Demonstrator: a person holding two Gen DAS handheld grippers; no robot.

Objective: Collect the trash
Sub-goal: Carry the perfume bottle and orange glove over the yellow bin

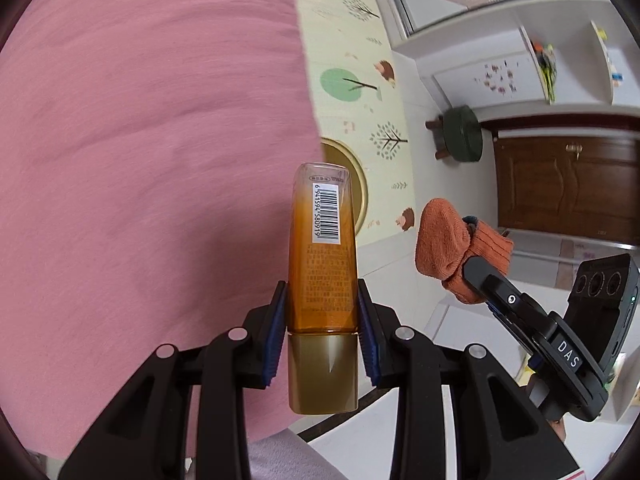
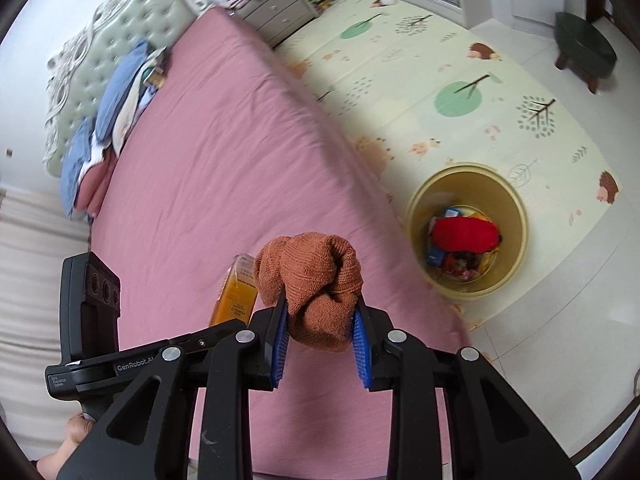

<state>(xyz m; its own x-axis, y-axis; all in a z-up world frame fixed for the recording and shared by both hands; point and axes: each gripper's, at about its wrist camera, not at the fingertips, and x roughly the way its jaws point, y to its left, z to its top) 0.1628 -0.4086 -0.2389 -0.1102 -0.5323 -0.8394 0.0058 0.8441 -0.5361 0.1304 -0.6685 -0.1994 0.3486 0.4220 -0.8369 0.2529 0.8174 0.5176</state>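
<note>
My left gripper is shut on an amber bottle with a gold cap and a barcode label, held over the edge of the pink bed. My right gripper is shut on a balled orange-brown sock; the sock also shows at the right of the left wrist view. The bottle appears just left of the sock in the right wrist view. A yellow bin stands on the play mat by the bed, holding a red item and several wrappers; only the bin's rim shows behind the bottle.
A patterned play mat covers the floor right of the bed. A green stool stands at the far right. Pillows and folded bedding lie by the headboard, with a grey drawer unit beyond. A brown door and white shelves are in the left wrist view.
</note>
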